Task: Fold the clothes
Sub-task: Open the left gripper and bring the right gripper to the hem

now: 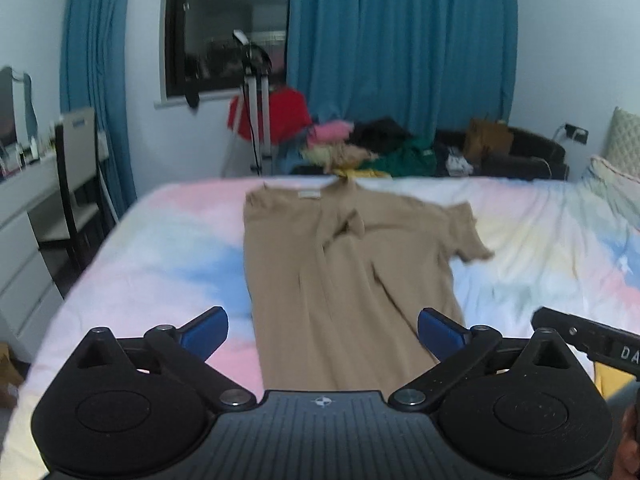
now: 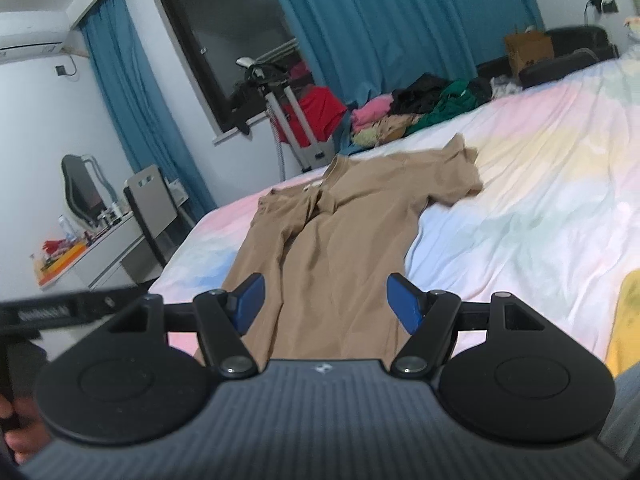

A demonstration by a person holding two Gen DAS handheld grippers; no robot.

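- The tan T-shirt point(image 1: 340, 264) lies flat on the bed point(image 1: 152, 240), collar toward the far edge and hem toward the grippers
- Its left side looks already turned in: that edge runs straight down with no sleeve sticking out, and a crease or overlap runs down the body
- The right sleeve point(image 1: 466, 232) is spread out to the side on the pastel sheet, so that side is not yet folded
- Judged from this, the fold is about one step in; what is left seems to be bringing the right sleeve and side across, then doubling the shirt up lengthwise
- The left gripper point(image 1: 322, 334) hovers above the hem with its jaws spread wide and nothing between them; the cloth under them lies on the bed, not pinched
- The right gripper point(image 2: 325, 300) is also over the hem end, jaws apart and gripping nothing, pads clear of the fabric
- A heap of other clothes point(image 1: 360, 150) in pink, green, black and yellow sits beyond the far edge of the bed, apparently waiting their turn
- Containers: a brown box or bag point(image 2: 528, 50) stands near the far wall; what is inside cannot be seen
- A yellow cloth point(image 2: 624, 316) shows at the near right edge of the bed, only partly in view
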